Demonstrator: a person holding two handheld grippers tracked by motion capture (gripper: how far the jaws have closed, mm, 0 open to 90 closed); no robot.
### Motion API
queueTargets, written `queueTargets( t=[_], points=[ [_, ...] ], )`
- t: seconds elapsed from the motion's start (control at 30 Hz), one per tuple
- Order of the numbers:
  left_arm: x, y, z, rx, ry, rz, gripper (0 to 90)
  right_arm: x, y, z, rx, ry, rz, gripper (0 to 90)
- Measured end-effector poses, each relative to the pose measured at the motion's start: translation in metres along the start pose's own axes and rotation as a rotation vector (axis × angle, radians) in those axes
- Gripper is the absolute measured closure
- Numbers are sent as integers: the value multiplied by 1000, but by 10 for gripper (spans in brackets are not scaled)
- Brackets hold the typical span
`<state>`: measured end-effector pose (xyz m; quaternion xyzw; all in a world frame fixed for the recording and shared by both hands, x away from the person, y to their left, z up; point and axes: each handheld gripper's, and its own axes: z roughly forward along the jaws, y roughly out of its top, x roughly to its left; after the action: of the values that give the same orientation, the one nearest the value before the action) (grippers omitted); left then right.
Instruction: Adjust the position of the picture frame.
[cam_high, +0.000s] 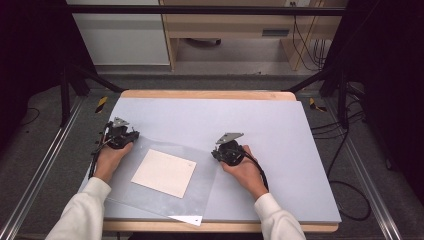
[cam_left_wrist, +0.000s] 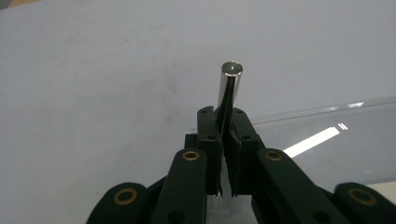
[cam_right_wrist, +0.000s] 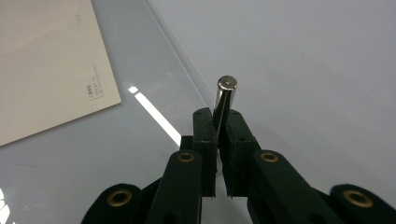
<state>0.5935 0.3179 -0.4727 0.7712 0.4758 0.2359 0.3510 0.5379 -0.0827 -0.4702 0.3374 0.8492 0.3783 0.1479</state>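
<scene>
A clear plastic sheet (cam_high: 202, 192) lies on the grey mat (cam_high: 280, 150), with a cream card (cam_high: 164, 172) on or under it. My left gripper (cam_high: 129, 136) rests at the sheet's far left corner. In the left gripper view the gripper (cam_left_wrist: 227, 116) is shut on a short shiny metal rod (cam_left_wrist: 230, 88) that sticks out past the jaws, beside the clear sheet's edge (cam_left_wrist: 327, 109). My right gripper (cam_high: 220, 152) is at the sheet's far right corner. It (cam_right_wrist: 217, 116) is shut on a like metal rod (cam_right_wrist: 225, 95) above the sheet's edge (cam_right_wrist: 182, 56); the card (cam_right_wrist: 46, 60) lies upper left.
The mat covers a wooden table (cam_high: 210, 94) whose front edge is near the person's sleeves. A white triangular corner (cam_high: 187, 218) marks the sheet's near end. Bare mat stretches behind and to the right of the sheet. Dark frame rails (cam_high: 45, 165) and cables (cam_high: 345, 190) flank the table.
</scene>
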Motion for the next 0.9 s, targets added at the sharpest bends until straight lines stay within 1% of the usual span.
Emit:
queueTargets(
  t=[0.13, 0.17, 0.2, 0.23, 0.27, 0.37, 0.4, 0.47, 0.5, 0.53, 0.57, 0.6, 0.67, 0.7, 0.73, 0.8, 0.83, 0.87, 0.9],
  points=[
    [0, 2, -2, 5, -4, 2, 849, -1, 1, 0, 3, -1, 15, 854],
    [0, 3, -4, 15, -5, -1, 850, -1, 2, 0, 13, 11, 27, 852],
    [0, 3, -4, 15, -5, -1, 851, -1, 3, -1, 19, 14, 23, 851],
    [0, 7, -6, 24, -1, 10, 851, -1, 4, -1, 27, 19, 28, 851],
    [0, 7, -6, 24, -1, 10, 851, -1, 4, -1, 27, 19, 28, 851],
    [1, 12, -13, 39, -5, 19, 851, -3, 7, -5, 19, 42, 48, 839],
    [1, 13, -14, 40, -4, 25, 851, -4, 8, -5, 19, 45, 39, 839],
    [1, 14, -15, 37, -2, 27, 851, -4, 9, -6, 22, 45, 35, 839],
    [1, 15, -17, 38, 1, 34, 851, -5, 10, -6, 33, 52, 58, 834],
    [1, 15, -18, 36, 0, 30, 851, -6, 11, -6, 33, 63, 69, 830],
    [1, 15, -18, 36, 0, 30, 851, -6, 11, -6, 33, 63, 69, 830],
    [1, 15, -19, 37, -1, 30, 851, -8, 11, -6, 34, 78, 82, 828],
    [1, 17, -22, 43, -1, 42, 852, -8, 11, -6, 37, 77, 81, 829],
    [1, 17, -23, 42, -1, 45, 852, -7, 12, -6, 41, 77, 88, 829],
    [2, 19, -26, 42, -1, 54, 852, -8, 13, -7, 37, 77, 81, 828],
    [2, 20, -28, 43, 1, 54, 851, -6, 15, -8, 37, 70, 77, 829],
    [2, 20, -28, 43, 1, 54, 851, -6, 15, -9, 33, 66, 62, 830],
    [1, 19, -28, 41, 1, 51, 851, -6, 15, -9, 33, 66, 62, 830],
    [2, 19, -28, 42, 0, 51, 851, -4, 15, -9, 31, 59, 52, 832]
  ],
)
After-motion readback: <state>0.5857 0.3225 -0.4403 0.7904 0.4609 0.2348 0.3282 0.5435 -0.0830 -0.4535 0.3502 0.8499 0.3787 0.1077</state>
